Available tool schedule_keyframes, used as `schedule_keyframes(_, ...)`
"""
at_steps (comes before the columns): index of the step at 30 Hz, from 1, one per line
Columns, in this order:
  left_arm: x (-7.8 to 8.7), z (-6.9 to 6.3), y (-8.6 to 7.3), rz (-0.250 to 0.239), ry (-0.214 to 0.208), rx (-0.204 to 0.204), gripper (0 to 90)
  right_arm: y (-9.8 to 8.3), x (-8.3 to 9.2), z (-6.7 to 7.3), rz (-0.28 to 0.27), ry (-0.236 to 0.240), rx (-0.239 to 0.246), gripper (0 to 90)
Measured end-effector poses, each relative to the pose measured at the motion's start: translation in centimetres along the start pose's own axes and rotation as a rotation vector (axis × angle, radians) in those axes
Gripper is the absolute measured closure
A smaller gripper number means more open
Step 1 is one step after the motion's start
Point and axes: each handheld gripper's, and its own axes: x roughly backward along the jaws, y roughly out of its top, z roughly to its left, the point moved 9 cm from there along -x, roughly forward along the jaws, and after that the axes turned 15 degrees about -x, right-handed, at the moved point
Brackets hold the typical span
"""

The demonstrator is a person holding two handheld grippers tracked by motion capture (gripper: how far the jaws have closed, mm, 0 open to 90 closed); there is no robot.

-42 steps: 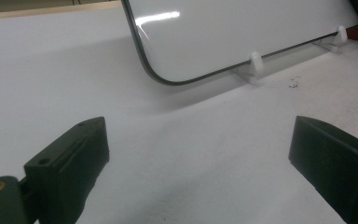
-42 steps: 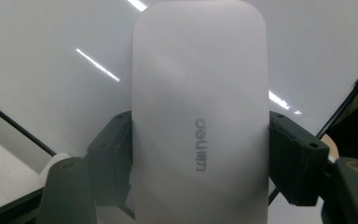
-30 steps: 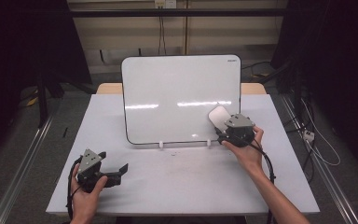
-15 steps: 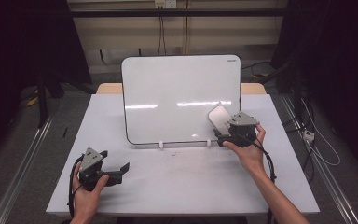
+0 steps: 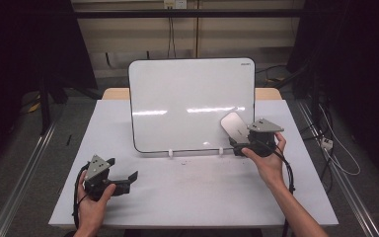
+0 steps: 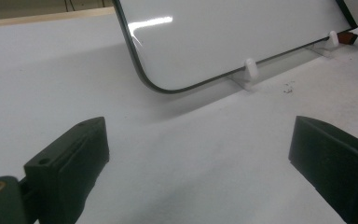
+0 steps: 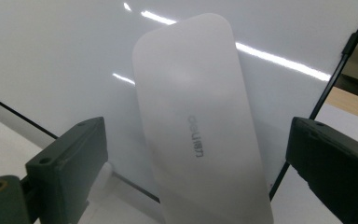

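Eraser (image 7: 198,126), smooth rounded oblong, white plastic

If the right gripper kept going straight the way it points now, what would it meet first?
Most likely the white eraser, which lies between the open jaws of the right gripper, which have just been opening. Right behind it stands the whiteboard; the gap between them is hard to judge.

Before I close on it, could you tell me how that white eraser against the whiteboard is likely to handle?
The white eraser looks smooth and rounded, so it may slip between the fingers. It seems a stiff, thin, probably light shell. It rests against the whiteboard, perhaps by magnet, so it might resist slightly, then come free.
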Motion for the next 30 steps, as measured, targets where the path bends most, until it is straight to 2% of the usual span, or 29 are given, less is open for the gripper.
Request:
schedule_keyframes(3,0.1,0.1,0.0,-0.002,0.002,-0.002,4.7,-0.1,0.3,0.1,-0.001,0.010,-0.019,5.3)
schedule_keyframes(11,0.0,0.1,0.0,0.007,0.009,-0.001,4.9,-0.9,1.4,-0.3,-0.006,0.001,-0.053,5.3)
schedule_keyframes(17,-0.1,0.1,0.0,0.006,0.013,0.002,4.8,-1.3,2.4,-0.5,-0.022,0.008,-0.063,5.5)
schedule_keyframes(25,-0.1,0.1,0.0,0.007,0.009,0.002,4.8,-2.4,4.1,-0.9,-0.033,-0.031,-0.059,6.1)
schedule_keyframes(30,-0.1,0.0,0.1,0.003,0.008,0.003,4.8,-2.9,5.1,-1.4,-0.052,-0.037,-0.080,6.6)
